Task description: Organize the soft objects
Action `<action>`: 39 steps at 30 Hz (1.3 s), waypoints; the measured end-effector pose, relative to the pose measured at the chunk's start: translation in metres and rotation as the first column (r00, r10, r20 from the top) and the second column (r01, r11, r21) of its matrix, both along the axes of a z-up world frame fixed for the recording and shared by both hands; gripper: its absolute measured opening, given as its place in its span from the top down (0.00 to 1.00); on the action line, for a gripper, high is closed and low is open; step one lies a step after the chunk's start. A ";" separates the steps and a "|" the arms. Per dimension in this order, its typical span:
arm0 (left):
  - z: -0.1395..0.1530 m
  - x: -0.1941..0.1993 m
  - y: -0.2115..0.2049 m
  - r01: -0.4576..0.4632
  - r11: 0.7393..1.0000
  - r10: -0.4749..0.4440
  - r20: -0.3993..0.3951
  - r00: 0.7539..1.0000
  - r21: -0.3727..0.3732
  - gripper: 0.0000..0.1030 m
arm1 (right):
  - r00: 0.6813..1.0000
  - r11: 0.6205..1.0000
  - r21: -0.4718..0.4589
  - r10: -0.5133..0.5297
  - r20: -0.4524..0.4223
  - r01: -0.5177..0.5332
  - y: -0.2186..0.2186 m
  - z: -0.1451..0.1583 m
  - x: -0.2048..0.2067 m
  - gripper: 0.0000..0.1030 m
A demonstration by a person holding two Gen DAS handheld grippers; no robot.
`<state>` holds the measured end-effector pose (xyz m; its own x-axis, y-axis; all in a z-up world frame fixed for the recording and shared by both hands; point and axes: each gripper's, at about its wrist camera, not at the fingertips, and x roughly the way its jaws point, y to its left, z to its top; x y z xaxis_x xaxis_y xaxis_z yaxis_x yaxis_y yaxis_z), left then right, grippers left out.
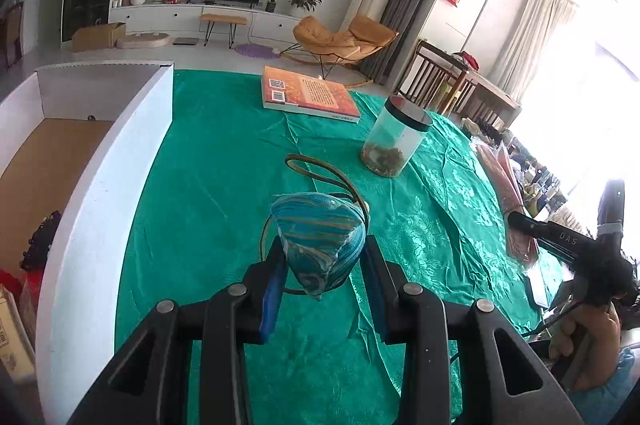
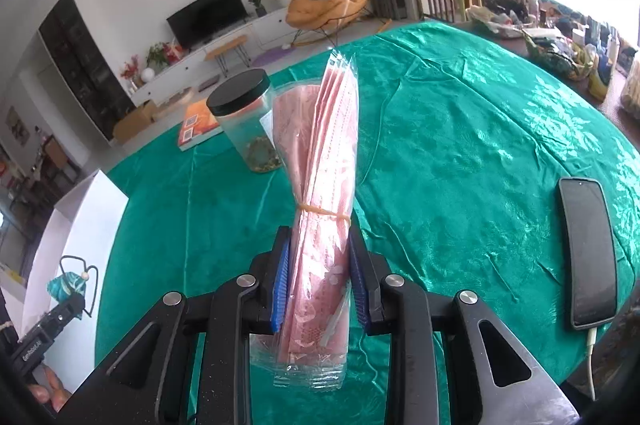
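Both jaws clamped: left gripper [image 1: 323, 265] on teal pouch [image 1: 320, 237], right gripper [image 2: 319, 277] on pink mask pack [image 2: 320, 225]; white box [image 1: 100, 161] placement outstanding.

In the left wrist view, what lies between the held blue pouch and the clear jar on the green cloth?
Only the pouch's brown cord loop and bare green cloth lie before the clear jar.
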<state>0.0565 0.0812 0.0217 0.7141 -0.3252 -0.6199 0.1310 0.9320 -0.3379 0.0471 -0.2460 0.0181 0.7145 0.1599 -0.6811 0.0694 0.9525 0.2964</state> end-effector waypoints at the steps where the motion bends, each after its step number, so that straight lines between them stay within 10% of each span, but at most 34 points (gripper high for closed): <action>1: 0.009 -0.006 0.009 -0.009 1.000 0.009 0.017 1.000 -0.004 0.65 | 1.000 1.000 0.003 0.018 0.005 -0.018 0.005 0.006 -0.002 0.72; 7: 0.050 -0.045 0.094 -0.145 0.988 0.140 0.094 0.986 0.049 0.65 | 0.970 0.972 -0.005 0.234 0.063 -0.234 0.091 0.053 -0.017 0.72; 13: 0.045 -0.080 0.187 -0.374 0.909 0.368 0.068 0.927 0.185 0.64 | 0.825 0.825 0.064 0.554 0.109 -0.562 0.246 0.094 -0.031 0.72; 15: 0.036 -0.089 0.211 -0.450 0.863 0.451 0.050 0.891 0.231 0.49 | 0.759 0.757 0.071 0.642 0.107 -0.650 0.299 0.098 -0.038 0.72; 17: 0.027 -0.098 0.226 -0.507 0.827 0.512 0.048 0.858 0.244 0.04 | 0.699 0.694 0.080 0.709 0.094 -0.715 0.346 0.094 -0.042 0.64; 20: 0.019 -0.112 0.232 -0.560 0.786 0.561 0.080 0.824 0.263 0.00 | 0.605 0.600 0.105 0.796 0.028 -0.793 0.402 0.070 -0.042 0.29; 25: 0.007 -0.112 0.223 -0.566 0.747 0.574 0.092 0.814 0.349 0.00 | 0.610 0.610 0.077 0.792 -0.026 -0.789 0.410 0.038 -0.041 0.30; 31: 0.000 -0.102 0.200 -0.630 0.600 0.676 0.109 0.729 0.493 0.00 | 0.647 0.643 -0.099 0.762 -0.024 -0.760 0.395 0.037 -0.046 0.30; 39: 0.006 -0.110 0.195 -0.634 0.580 0.673 0.139 0.727 0.512 0.00 | 0.662 0.649 -0.155 0.749 -0.045 -0.745 0.395 0.038 -0.048 0.30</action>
